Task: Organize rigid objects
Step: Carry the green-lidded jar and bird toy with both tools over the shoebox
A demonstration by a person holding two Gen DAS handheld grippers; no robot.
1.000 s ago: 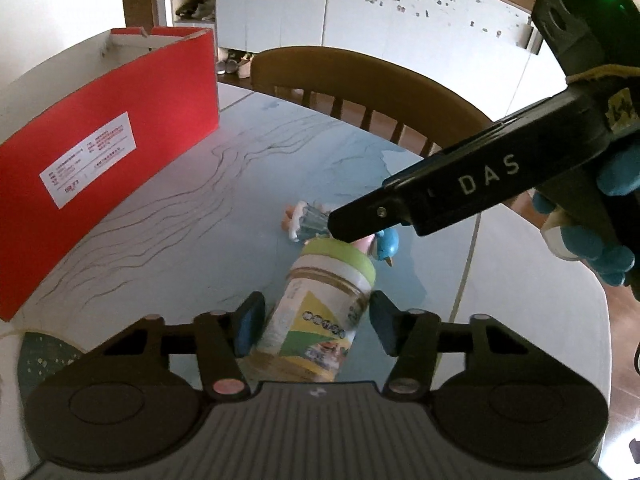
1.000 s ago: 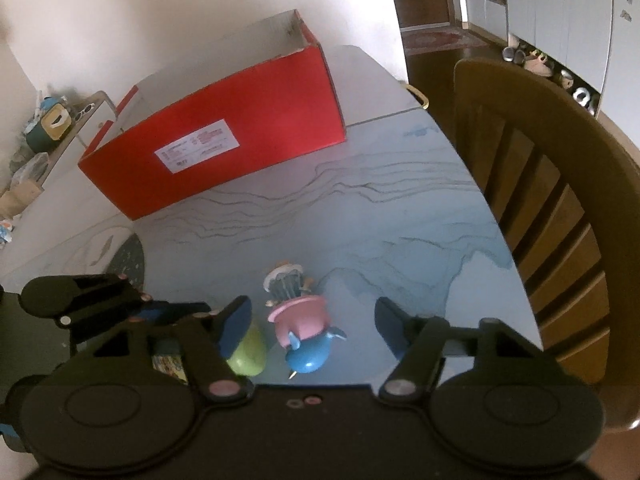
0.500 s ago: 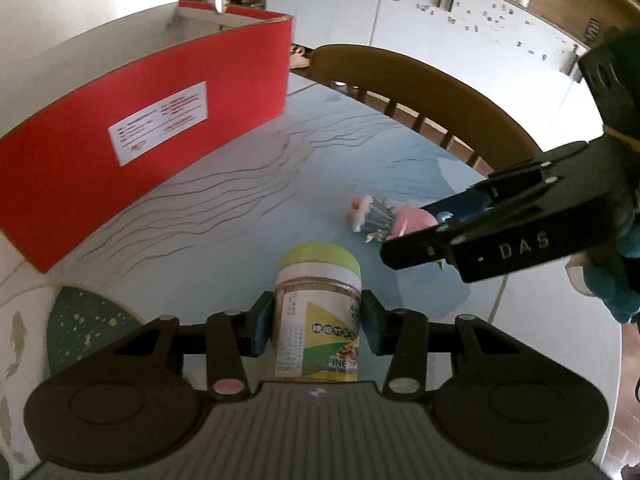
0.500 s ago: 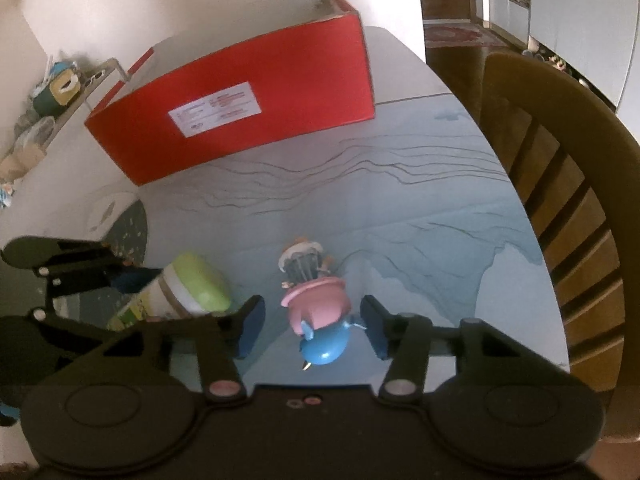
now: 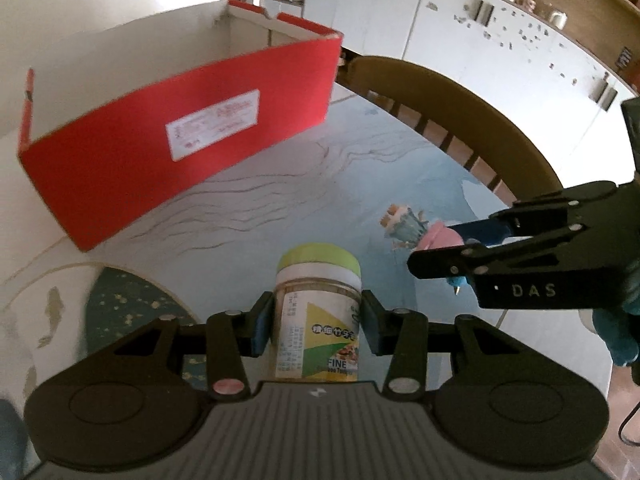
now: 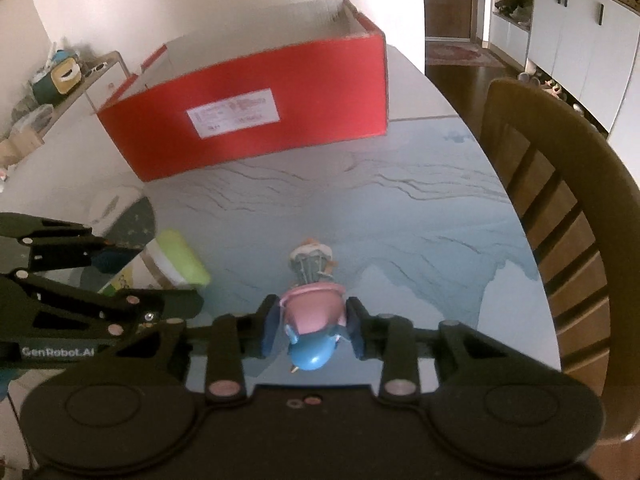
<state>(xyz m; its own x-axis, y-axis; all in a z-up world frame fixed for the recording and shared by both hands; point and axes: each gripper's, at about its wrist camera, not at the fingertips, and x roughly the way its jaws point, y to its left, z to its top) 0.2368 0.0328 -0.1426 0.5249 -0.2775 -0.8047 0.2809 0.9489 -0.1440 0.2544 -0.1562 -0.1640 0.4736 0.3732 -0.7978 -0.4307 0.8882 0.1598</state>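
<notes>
My left gripper point(image 5: 316, 322) is shut on a clear jar with a lime-green lid point(image 5: 319, 312) and holds it above the table. The jar also shows in the right wrist view point(image 6: 178, 262). My right gripper point(image 6: 313, 326) is shut on a pink and blue toy figure point(image 6: 314, 320), which also shows in the left wrist view point(image 5: 416, 230). A red open-topped cardboard box point(image 5: 176, 148) with a white label stands at the far side of the table; it also shows in the right wrist view point(image 6: 256, 114).
The table point(image 6: 400, 208) has a pale blue marbled top. A wooden chair point(image 6: 560, 208) stands at its right edge. A dark round mat point(image 5: 132, 304) lies at the left. White cabinets point(image 5: 460, 28) line the far wall.
Both grippers have closed on their objects and lifted them. The jar now stands more upright between my left fingers. Both views have swung toward the red box.
</notes>
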